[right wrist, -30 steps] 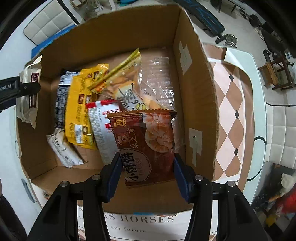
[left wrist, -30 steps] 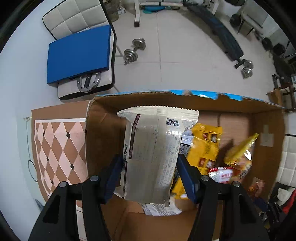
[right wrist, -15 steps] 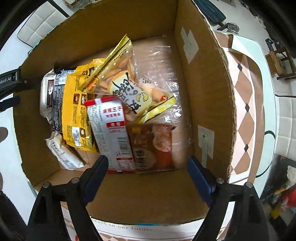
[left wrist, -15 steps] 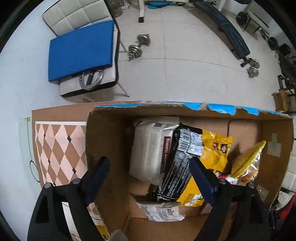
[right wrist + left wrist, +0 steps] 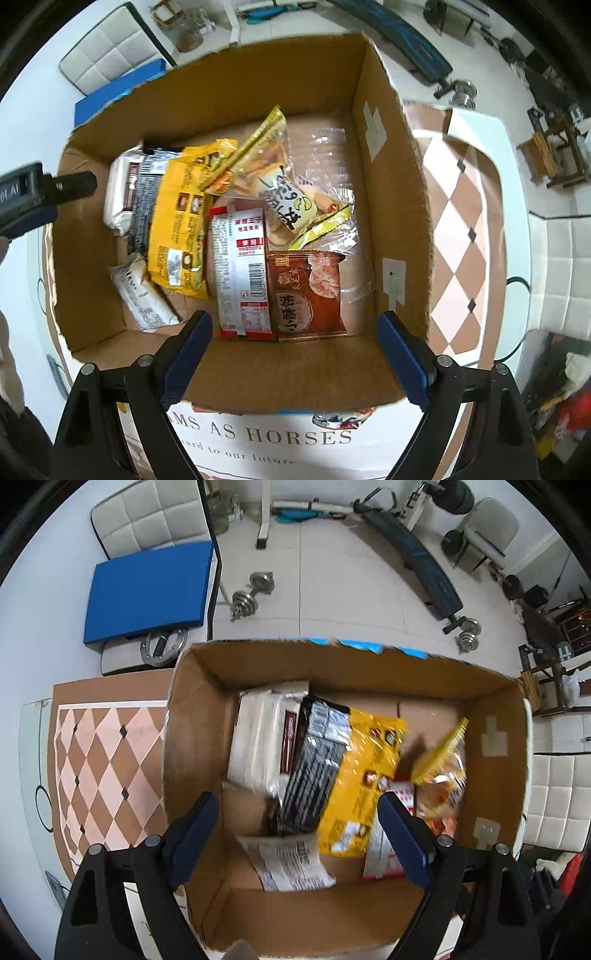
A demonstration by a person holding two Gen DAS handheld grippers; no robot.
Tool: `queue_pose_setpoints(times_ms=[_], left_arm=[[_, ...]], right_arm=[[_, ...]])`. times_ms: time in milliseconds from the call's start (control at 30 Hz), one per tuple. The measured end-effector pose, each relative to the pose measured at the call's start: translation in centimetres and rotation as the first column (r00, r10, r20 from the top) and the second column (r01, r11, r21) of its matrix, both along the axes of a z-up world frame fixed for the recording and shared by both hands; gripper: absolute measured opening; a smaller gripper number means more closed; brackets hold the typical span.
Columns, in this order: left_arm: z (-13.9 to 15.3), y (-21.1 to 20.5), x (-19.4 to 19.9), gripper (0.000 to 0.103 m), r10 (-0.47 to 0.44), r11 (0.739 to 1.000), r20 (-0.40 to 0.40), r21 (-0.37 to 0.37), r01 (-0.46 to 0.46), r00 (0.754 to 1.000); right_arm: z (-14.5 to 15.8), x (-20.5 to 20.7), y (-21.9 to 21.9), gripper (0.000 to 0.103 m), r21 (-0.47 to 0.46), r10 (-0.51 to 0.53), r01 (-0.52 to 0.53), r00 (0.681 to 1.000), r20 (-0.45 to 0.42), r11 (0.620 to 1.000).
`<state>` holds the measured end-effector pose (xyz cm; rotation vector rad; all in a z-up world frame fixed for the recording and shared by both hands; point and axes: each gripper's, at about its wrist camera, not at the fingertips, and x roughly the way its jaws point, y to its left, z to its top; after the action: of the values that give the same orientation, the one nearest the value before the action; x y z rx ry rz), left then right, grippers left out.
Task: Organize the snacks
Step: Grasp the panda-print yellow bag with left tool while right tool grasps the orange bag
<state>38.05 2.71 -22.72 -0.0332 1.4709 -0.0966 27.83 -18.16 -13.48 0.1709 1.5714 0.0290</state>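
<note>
Both tongs are held apart and empty above the cardboard box [image 5: 395,206], their jaws having just been opening. The brown snack packet [image 5: 308,295] lies on the box floor below the right gripper [image 5: 295,354]; the white packet [image 5: 258,746] lies at the box's far left, beyond the left gripper [image 5: 301,834]. The box is set on a checkered mat [image 5: 103,768]; a dumbbell [image 5: 253,594] is seen on the tiled floor beyond.

Bright, even indoor light; strong fisheye warp

Black corners ringed both views, snack wrappers [image 5: 177,214] glared below the gripper, and motion blur softened the box [image 5: 332,915] contents.
</note>
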Motion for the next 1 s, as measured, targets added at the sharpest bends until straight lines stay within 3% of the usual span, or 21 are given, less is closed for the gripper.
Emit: queue_pose_setpoints(times_ms=[333,700,867,1000], left_arm=[[5.4,0.6,-9.2,0.088,-0.010,1.000,0.169,-0.025,0.014,0.986],[9.3,2.5,-15.9,0.088,0.034,0.999,0.305,-0.006,-0.033,0.952],[8.8,5.0,-18.4,0.088,0.107,0.992,0.335,0.027,-0.123,0.936],[5.7,7.5,-19.5,0.088,0.155,0.982,0.271,0.060,-0.177,0.950]], right_arm=[[5.8,-4.9,0.9,0.093,-0.016,0.026,-0.024,0.986,0.163,1.000],[9.5,-9.0,2.7,0.093,0.066,0.012,-0.028,0.973,0.229,0.997],[8.0,-10.5,4.3,0.093,0.091,0.018,-0.036,0.982,0.185,0.995],[3.8,-11.0,5.9,0.093,0.098,0.036,-0.045,0.995,0.096,0.994]])
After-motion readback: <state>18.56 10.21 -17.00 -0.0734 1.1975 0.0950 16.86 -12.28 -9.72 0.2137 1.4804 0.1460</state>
